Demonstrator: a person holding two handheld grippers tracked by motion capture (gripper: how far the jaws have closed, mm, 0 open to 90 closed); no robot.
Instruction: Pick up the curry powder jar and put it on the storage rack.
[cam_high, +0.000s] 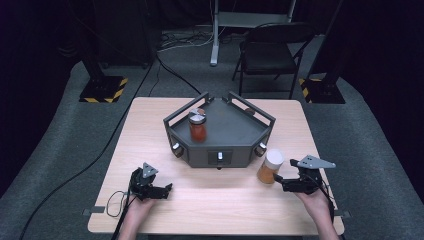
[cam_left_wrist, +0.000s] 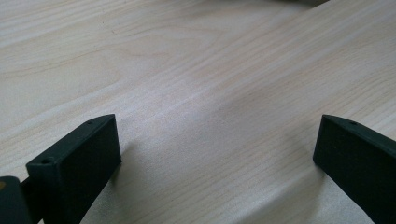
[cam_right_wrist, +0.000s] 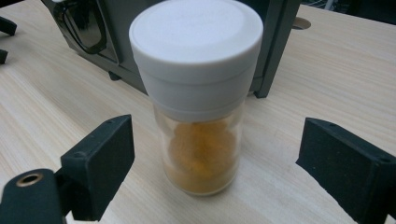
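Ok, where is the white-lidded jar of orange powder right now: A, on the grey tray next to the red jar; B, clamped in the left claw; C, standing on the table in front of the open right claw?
C: the white-lidded jar stands upright on the table, between the right claw's spread jaws, untouched by either.

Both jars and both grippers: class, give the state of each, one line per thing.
White-lidded jar: upright on the table, lid on, ungripped.
Red jar: upright on the grey tray, capped.
Left gripper: open, over bare table.
Right gripper: open, jaws either side of the white-lidded jar.
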